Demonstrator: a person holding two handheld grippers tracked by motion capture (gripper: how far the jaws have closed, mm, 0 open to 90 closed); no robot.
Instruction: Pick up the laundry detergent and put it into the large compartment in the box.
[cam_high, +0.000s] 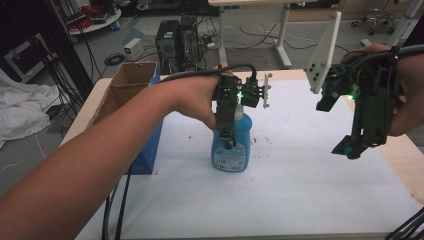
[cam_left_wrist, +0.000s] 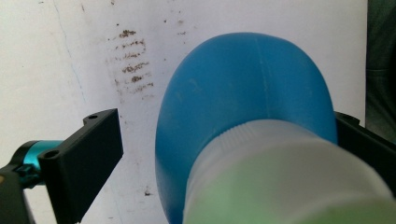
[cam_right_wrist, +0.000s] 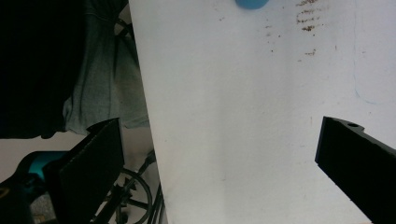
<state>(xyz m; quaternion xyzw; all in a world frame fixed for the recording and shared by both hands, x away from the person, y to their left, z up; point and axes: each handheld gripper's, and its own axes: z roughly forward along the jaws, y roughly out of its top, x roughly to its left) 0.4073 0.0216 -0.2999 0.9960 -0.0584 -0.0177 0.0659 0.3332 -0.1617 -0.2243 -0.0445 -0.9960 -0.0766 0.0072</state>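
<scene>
Blue bottle (cam_high: 231, 145) stands upright near the centre of the white table cover (cam_high: 300, 185), white label facing the person, pale cap on top. Left gripper (cam_high: 228, 131) comes down over it from 12 o'clock; in the left gripper view the cap (cam_left_wrist: 280, 177) and blue shoulder (cam_left_wrist: 243, 88) sit between the jaws, left jaw clearly off the bottle with a gap, right jaw close beside it, contact unclear: jaws spread, not clamped. Brown smudges (cam_left_wrist: 133, 65) on the cover at about 10 o'clock from the bottle in that view. Cardboard box (cam_high: 127, 92) at 9 o'clock of the bottle, just beside the forearm. Right gripper (cam_high: 350, 145) at 3 o'clock, well apart, lifted above the table, jaws wide apart, holding nothing.
</scene>
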